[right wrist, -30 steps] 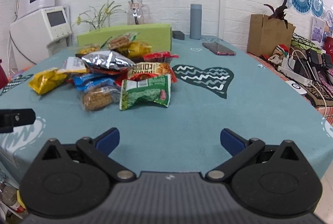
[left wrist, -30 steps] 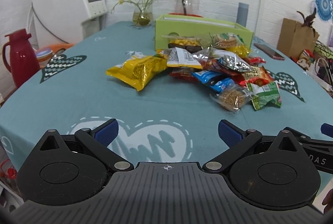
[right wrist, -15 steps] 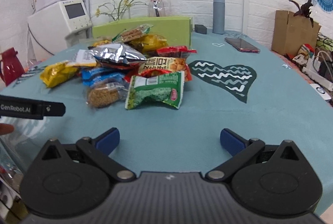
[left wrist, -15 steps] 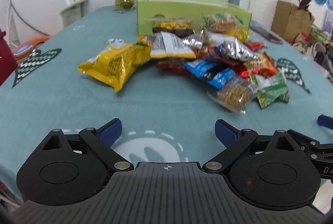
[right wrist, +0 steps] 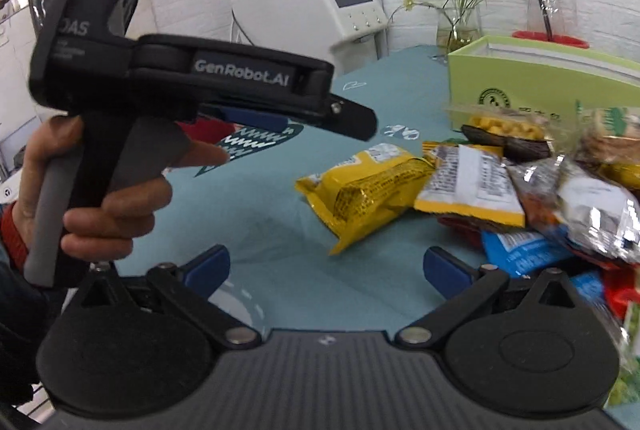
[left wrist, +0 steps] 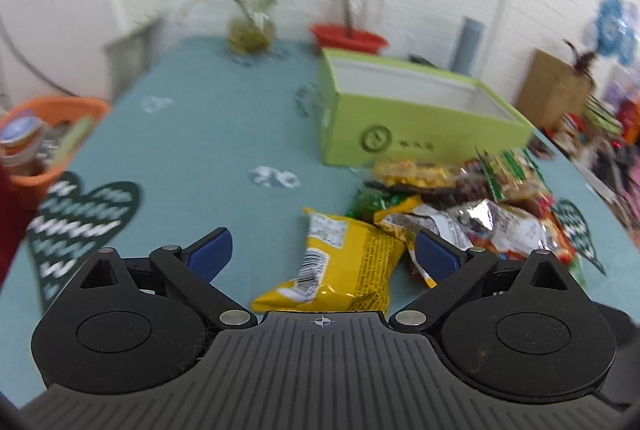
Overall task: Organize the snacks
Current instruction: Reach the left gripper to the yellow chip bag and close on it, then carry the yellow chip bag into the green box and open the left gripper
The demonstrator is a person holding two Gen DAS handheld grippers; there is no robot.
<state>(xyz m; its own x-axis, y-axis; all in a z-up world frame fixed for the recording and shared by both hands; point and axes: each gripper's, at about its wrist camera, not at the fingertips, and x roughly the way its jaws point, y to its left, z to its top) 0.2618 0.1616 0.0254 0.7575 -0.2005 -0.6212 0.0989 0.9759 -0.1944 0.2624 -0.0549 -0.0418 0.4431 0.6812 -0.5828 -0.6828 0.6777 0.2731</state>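
Observation:
A pile of snack packets [left wrist: 480,214] lies on the teal tablecloth [left wrist: 208,134] in front of an open lime-green box [left wrist: 420,118]. A yellow bag [left wrist: 344,262] sits at the pile's left edge. My left gripper [left wrist: 322,256] is open, and the yellow bag shows between its blue fingertips. In the right wrist view a hand [right wrist: 108,206] holds that left gripper [right wrist: 352,120] above the cloth, just left of the yellow bag [right wrist: 368,190]. My right gripper [right wrist: 326,270] is open and holds nothing, low over the cloth near the bag. The green box [right wrist: 540,86] stands behind the pile [right wrist: 560,198].
A white dispenser [right wrist: 312,6] stands beyond the table's far left. A flower vase [left wrist: 250,30], a red tray with a glass jug [left wrist: 348,34] and a grey bottle [left wrist: 468,42] line the back. An orange basket [left wrist: 52,126] sits off the left edge.
The left gripper has risen and moved forward over the yellow bag. The right wrist view has swung left, so the left gripper and the hand holding it now fill its left side.

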